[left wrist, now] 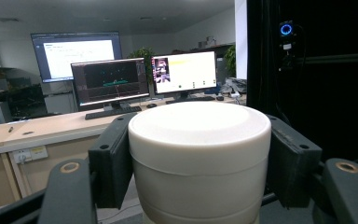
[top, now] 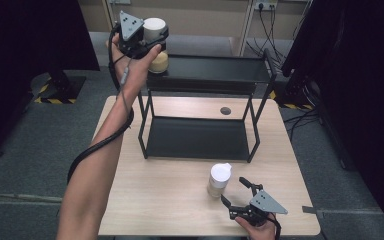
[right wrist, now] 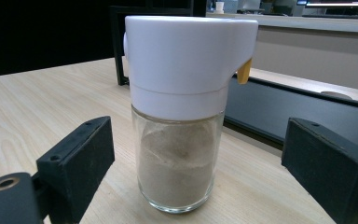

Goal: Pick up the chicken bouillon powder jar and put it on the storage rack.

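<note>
**Desk:** High view first: what is the left gripper (top: 147, 42) doing over the black two-tier rack (top: 207, 75)?

**Photographer:** It holds a white-capped jar (top: 156, 46) of pale powder, raised at the top shelf's left end. The left gripper view puts both pads flat against the white cap, one on each side, jaws closed tight on it. Gripping at the cap leaves the glass base free below the jaws, which reads as a hold chosen for setting the jar down on the shelf.

**Desk:** Is it on the shelf yet?

**Photographer:** Cannot tell. The jar's bottom sits right at the shelf edge in that view, but whether it touches is unclear.

**Desk:** And the right gripper (top: 240, 192)?

**Photographer:** Low on the wooden table (top: 170, 195), jaws spread wide with nothing in them. A second shaker (right wrist: 179, 112), glass body, white cap with a small yellow tab, stands upright just ahead of its fingertips, centred in the gap between them. The pads are well clear of the glass on both sides.

**Desk:** Why parked there?

**Photographer:** Judging by the alignment, it is lined up to take that shaker next. The lower shelf beyond it lies bare.
</note>
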Motion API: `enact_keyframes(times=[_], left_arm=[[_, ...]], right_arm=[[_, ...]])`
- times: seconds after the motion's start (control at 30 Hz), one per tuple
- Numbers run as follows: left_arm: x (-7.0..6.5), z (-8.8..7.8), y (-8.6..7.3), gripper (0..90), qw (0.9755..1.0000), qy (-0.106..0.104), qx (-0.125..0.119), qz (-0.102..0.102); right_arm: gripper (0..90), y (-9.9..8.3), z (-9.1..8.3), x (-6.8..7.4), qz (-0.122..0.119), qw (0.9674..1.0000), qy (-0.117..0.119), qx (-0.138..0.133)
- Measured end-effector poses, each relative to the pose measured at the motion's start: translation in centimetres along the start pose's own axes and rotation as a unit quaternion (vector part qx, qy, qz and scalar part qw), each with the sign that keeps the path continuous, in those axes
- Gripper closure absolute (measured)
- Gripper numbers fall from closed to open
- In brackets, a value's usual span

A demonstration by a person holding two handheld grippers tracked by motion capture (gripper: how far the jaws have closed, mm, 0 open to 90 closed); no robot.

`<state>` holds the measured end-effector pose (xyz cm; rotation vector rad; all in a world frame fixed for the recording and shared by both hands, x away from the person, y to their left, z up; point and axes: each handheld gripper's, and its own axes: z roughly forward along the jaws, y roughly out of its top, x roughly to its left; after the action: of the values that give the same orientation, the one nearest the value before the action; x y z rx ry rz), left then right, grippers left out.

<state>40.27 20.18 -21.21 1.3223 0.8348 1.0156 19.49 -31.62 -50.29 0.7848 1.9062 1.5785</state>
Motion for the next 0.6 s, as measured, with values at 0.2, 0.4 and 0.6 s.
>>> enact_keyframes(times=[0.2,0.4,0.6], left_arm=[[-0.17,0.16,-0.29,33.0,1.0,-0.003,-0.002,-0.004],[-0.03,0.4,-0.27,32.9,1.0,-0.007,0.0,-0.005],[0.51,0.49,-0.26,27.6,0.9999,-0.011,0.001,-0.007]], right_arm=[[9.5,0.01,0.0,0.02,-0.001,1.0,0.0,0.0],[9.4,0.0,-0.01,0.05,-0.002,1.0,0.0,0.0],[9.3,0.04,0.02,0.03,-0.001,1.0,0.001,0.001]])
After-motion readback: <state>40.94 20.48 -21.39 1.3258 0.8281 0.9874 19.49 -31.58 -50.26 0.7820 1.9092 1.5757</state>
